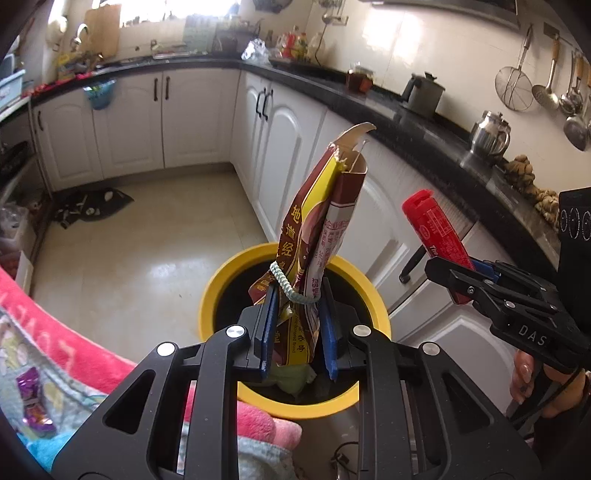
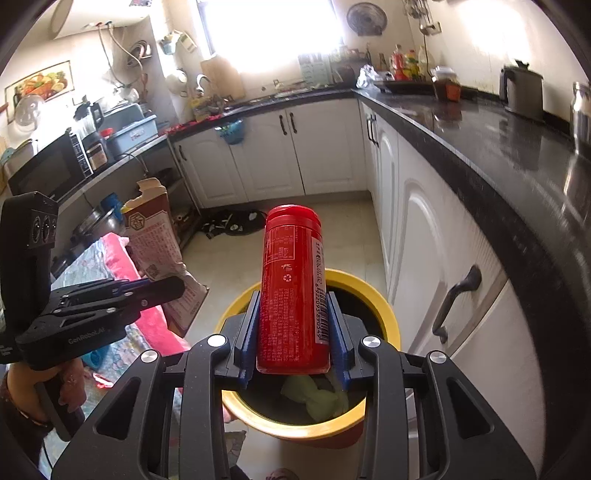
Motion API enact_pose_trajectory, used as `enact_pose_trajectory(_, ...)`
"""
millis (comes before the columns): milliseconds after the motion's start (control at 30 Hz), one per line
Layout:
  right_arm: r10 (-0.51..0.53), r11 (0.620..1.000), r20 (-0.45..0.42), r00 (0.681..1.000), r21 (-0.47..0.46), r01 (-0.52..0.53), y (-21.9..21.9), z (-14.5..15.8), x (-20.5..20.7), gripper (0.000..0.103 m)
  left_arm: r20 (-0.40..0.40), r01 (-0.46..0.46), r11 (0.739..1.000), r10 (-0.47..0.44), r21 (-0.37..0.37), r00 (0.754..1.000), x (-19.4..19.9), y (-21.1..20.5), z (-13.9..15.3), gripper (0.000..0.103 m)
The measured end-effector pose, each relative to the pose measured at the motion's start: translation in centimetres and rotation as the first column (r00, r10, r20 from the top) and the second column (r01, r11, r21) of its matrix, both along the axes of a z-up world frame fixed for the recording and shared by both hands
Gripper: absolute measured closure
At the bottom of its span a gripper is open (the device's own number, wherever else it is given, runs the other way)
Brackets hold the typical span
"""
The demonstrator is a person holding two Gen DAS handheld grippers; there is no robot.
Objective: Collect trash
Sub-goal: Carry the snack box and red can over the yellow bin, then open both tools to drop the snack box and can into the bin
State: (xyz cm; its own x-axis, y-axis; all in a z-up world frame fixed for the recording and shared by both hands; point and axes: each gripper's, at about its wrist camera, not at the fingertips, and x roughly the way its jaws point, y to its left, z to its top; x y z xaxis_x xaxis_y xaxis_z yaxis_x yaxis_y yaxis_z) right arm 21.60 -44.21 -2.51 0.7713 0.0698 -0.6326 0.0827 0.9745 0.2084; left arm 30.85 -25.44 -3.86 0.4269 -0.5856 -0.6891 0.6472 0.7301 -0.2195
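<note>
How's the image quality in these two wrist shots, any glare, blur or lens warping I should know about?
Left wrist view: strong fisheye bend in the counter, dark vignette corners, the window washed out; the torn snack bag in the left gripper reads sharp. Right wrist view: the window is blown out and glares, the counter at far right smears, yet the red can in the right gripper stays crisp.

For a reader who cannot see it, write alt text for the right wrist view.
The right gripper clamps a red canister upright above a yellow-rimmed bin holding green trash. At left, the left gripper holds a torn paper bag in a kitchen.
</note>
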Motion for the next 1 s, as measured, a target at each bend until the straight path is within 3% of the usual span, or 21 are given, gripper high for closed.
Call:
enact_pose_trajectory(667, -0.026, 0.999, -0.131, 0.991, 0.040, 0.031, -1.6, -5.5, 5.1, 0.069, -0.096, -0.021, 0.999, 0.024, 0.029, 0.995, 3.3, -1.2, -4.6, 0.084)
enact_pose_trajectory(800, -0.044, 0.998, -0.129, 0.991, 0.048, 0.051, -2.1, -5.6, 5.1, 0.065, -0.105, -0.035, 0.999, 0.037, 0.021, 0.994, 3.6, -0.7, -4.8, 0.069)
enact_pose_trajectory(900, -0.048, 0.997, -0.119, 0.992, 0.048, 0.054, -2.0, -5.2, 4.7, 0.061, -0.099, -0.049, 0.999, 0.050, 0.013, 0.994, 3.5, -0.3, -4.6, 0.067)
enact_pose_trajectory(1000, -0.052, 0.998, -0.105, 0.993, 0.039, 0.056, -1.9, -4.7, 4.1, 0.058, -0.091, -0.073, 0.997, 0.073, 0.001, 0.993, 3.1, 0.7, -4.1, 0.058)
